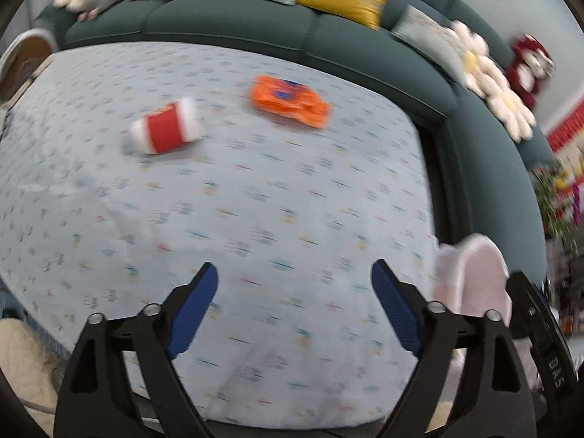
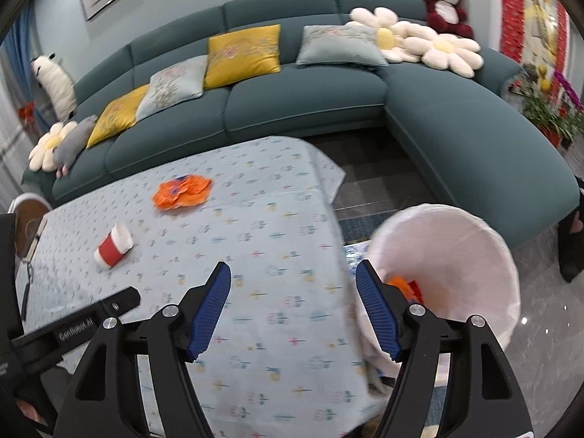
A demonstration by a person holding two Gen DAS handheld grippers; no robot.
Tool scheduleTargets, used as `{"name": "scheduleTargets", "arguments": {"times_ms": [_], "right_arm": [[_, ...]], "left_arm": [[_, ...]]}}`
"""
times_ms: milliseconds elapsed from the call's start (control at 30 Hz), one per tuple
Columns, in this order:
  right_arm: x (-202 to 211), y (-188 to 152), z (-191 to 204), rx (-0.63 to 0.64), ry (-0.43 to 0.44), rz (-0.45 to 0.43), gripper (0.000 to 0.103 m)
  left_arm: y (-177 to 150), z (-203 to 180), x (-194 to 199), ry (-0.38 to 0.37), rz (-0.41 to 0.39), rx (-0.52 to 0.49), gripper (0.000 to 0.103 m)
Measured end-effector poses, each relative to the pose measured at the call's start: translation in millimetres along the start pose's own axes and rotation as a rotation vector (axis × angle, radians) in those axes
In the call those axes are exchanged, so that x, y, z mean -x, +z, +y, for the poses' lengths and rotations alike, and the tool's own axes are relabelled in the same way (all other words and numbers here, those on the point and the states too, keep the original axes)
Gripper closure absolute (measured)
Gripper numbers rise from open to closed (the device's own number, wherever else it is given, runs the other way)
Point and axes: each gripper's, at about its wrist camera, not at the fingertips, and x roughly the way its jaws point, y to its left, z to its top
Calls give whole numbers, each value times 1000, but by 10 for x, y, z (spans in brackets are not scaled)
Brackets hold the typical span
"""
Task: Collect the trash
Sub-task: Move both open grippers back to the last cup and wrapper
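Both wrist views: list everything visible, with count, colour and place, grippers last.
Table: one, pale blue patterned cloth, before the sofa.
Cup: one, red and white, lying on the table's left part.
Wrapper: one, orange, crumpled, far part of the table.
Bin: one, white liner, on the floor right of the table, orange and red trash inside.
Sofa: one, dark teal, behind the table.
Left gripper: black, blue pads, open, empty.
Right gripper: same, open, empty.

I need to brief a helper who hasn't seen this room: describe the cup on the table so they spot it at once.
Find the table with the pale blue patterned cloth in front of the teal sofa. Two bits of trash lie on it; the cup lies tipped on its side, white with a red band, unlike the flat crumpled orange wrapper nearer the sofa.
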Motion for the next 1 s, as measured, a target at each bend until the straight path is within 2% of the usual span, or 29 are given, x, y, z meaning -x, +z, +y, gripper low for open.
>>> {"name": "scheduleTargets", "arguments": {"times_ms": [233,467,733,1000], "right_arm": [[-313,42,424,57,40,44,35],[-732,96,793,95,76,97,35],[-1255,244,1216,134,109,145,35],[-1685,540,1452,125,124,153,35]], "left_arm": [[276,619,-140,73,-3,110,16],[614,980,-390,122,1,158,15],[1001,1088,-651,116,9,143,14],[1238,1144,-849,123,20,134,14]]}}
